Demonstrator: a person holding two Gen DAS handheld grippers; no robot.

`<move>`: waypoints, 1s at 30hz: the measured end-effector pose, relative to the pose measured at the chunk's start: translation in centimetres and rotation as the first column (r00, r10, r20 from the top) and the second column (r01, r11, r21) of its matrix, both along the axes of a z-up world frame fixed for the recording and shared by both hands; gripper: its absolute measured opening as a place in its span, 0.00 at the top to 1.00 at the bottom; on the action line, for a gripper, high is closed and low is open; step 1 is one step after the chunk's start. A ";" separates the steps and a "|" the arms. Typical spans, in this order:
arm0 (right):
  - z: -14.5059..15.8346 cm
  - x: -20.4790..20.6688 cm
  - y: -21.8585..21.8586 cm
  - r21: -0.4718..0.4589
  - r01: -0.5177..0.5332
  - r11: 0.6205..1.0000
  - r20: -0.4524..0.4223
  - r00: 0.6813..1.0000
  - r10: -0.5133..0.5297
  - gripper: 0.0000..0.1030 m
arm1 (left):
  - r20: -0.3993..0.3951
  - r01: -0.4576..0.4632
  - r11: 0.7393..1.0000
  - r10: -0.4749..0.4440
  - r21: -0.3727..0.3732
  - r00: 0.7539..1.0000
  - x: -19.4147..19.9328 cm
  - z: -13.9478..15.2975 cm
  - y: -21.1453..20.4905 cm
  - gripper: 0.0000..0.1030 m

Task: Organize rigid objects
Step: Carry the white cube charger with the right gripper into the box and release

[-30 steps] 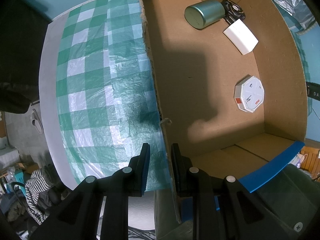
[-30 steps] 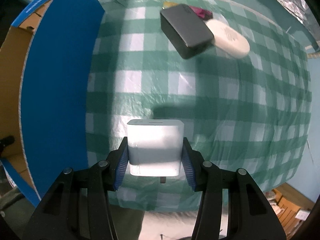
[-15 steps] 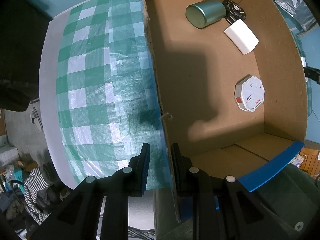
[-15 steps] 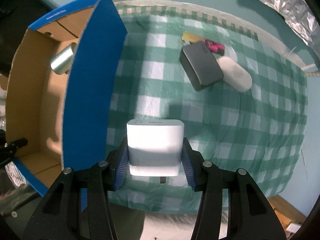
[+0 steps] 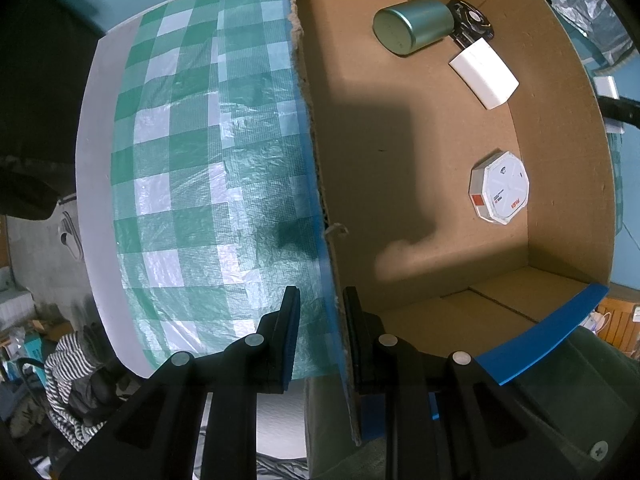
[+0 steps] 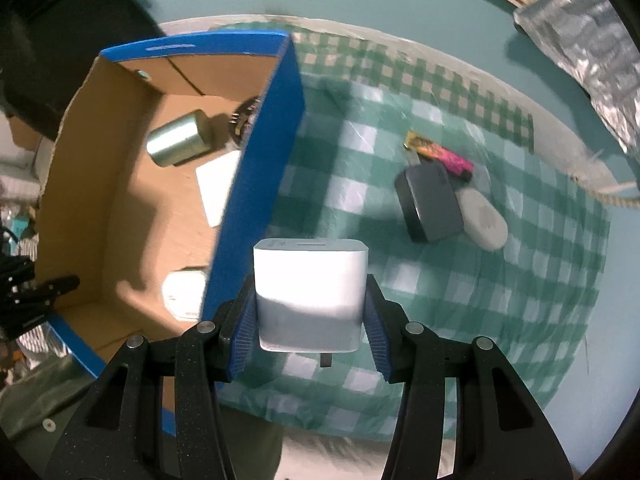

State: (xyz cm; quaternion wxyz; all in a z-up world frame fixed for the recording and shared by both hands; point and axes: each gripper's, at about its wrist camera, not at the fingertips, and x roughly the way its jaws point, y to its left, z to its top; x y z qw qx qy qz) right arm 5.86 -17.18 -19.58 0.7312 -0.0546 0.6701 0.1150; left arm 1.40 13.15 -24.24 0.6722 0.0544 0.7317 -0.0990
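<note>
Currently we log: white charger block (image 6: 310,280), rigid, light, slick (judged); right gripper (image 6: 310,320) clamps its flat sides; left gripper (image 5: 320,332) shut on cardboard box (image 5: 316,184) wall.

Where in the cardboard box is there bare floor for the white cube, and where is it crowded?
The cardboard box has open floor across its middle and along the wall pinched in the left gripper, between the green cylinder and the octagonal white box. The far corner is crowded: cylinder, black gadget and flat white block lie together.
</note>
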 end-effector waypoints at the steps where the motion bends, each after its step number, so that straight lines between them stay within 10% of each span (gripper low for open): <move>1: 0.2 0.1 0.3 -0.001 -0.010 1.000 0.004 1.000 0.010 0.52 | -0.001 0.000 1.000 0.000 -0.001 1.000 0.0 -0.1 0.1 0.79; 30: 0.3 2.3 10.8 0.002 -0.310 0.951 0.019 0.951 0.310 0.52 | 0.001 -0.003 1.000 0.003 0.010 1.000 -0.2 -0.3 -0.1 0.79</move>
